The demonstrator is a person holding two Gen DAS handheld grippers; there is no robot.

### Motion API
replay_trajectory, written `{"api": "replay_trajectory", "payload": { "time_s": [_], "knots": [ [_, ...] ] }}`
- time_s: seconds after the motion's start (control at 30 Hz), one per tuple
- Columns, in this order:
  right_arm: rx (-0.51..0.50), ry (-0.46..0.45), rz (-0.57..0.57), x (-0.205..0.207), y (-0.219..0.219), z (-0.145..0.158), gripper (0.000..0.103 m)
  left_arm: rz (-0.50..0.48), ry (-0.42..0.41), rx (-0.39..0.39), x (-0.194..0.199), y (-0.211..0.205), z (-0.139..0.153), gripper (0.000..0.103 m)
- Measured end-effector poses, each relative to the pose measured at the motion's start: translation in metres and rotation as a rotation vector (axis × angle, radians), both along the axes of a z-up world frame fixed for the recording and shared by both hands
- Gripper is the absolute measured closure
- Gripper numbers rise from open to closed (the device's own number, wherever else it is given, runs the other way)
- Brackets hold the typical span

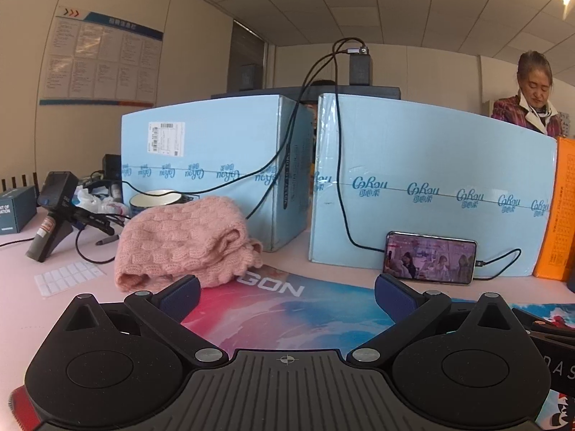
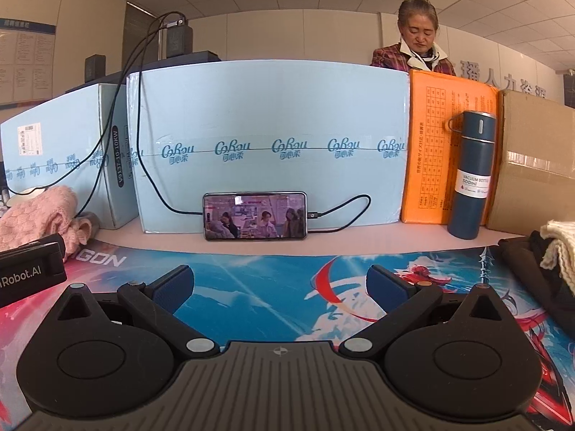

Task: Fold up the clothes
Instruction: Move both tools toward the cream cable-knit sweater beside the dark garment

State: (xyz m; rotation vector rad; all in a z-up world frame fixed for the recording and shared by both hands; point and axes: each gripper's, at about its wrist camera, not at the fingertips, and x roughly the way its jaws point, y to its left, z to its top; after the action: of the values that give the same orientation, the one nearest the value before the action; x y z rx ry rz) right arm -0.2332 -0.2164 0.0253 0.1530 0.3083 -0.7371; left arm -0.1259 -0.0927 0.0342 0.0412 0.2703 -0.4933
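A pink knitted garment [image 1: 183,240] lies folded in a heap on the table, just beyond my left gripper's left finger; its edge also shows in the right wrist view as pink knit [image 2: 39,215] at far left. My left gripper [image 1: 287,292] is open and holds nothing, low over the colourful desk mat [image 1: 280,312]. My right gripper [image 2: 280,283] is open too, with nothing between its blue pads, over the same mat [image 2: 273,276]. A dark garment [image 2: 532,269] with a cream knit piece [image 2: 560,248] on it lies at the far right.
Light blue cartons [image 1: 424,179] wall off the back of the table. A phone [image 2: 255,216] on a cable leans against them. An orange box [image 2: 435,151], a blue vacuum bottle [image 2: 470,176] and a brown carton [image 2: 535,158] stand right. A person [image 2: 417,43] is behind. A cup [image 1: 158,199] and a spare gripper [image 1: 54,212] sit left.
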Motion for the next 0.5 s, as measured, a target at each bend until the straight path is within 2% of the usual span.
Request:
{"api": "replay_trajectory", "payload": {
  "time_s": [0.5],
  "knots": [
    [0.048,-0.035,-0.205,-0.082,-0.056,-0.005,0.0,-0.216,-0.032,0.082,-0.061,-0.075,-0.001,0.0]
  ]
}}
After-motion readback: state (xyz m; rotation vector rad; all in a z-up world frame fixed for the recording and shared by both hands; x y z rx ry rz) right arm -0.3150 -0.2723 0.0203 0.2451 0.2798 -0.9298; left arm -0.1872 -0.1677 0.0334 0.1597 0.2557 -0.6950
